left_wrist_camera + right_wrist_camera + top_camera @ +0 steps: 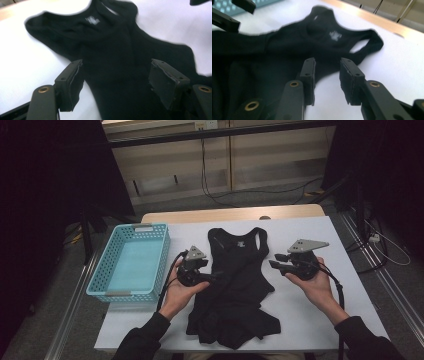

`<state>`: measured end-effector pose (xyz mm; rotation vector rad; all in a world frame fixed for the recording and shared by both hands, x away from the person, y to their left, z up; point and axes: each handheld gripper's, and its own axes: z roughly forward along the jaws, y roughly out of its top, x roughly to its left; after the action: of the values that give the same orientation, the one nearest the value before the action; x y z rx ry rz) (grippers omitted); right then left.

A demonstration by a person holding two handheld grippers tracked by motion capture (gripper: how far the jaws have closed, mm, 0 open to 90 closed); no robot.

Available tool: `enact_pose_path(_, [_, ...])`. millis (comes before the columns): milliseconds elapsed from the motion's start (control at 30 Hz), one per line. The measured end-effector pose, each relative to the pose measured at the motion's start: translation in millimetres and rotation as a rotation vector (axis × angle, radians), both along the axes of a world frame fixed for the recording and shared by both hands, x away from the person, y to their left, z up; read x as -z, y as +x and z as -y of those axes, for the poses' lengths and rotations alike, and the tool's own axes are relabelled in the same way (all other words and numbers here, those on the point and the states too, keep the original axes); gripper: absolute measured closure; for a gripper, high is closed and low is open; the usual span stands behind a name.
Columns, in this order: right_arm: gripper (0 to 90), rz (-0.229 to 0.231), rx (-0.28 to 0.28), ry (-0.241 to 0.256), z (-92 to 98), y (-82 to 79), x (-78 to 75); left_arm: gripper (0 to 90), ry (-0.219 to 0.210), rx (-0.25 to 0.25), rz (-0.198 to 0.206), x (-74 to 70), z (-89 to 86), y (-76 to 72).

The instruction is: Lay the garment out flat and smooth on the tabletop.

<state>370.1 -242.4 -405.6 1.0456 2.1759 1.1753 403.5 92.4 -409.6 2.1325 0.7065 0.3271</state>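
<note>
tabletop: white cover, wooden far edge
room: dim, cables on floor behind
tank top: black, mid-tabletop
basket: blue, left
left tool: jaws spread over top
right tool: jaws apart, beside top

black tank top blurred, small white neck label unreadable

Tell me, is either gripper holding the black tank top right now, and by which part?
Nothing is held. The left gripper has its jaws wide open over the middle of the black tank top; the right gripper is open beside its edge, below the strap.
</note>
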Motion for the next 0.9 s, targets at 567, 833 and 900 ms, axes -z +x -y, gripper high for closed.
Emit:
enact_pose_path(567, [70.4,-0.105,-0.042,-0.011,-7.1,-28.2,42.3,46.7,0.034,0.100,-0.012,21.8,11.9,-34.0])
enact_pose_path(833, [65.0,-0.124,-0.074,-0.035,-16.5,-27.9,49.4,60.8,0.099,0.073,-0.032,33.2,13.4,-31.1])
enact_pose_path(900, [63.9,-0.144,-0.074,-0.043,-17.2,-26.7,52.8,79.2,0.086,0.069,-0.057,31.5,10.9,-30.3])
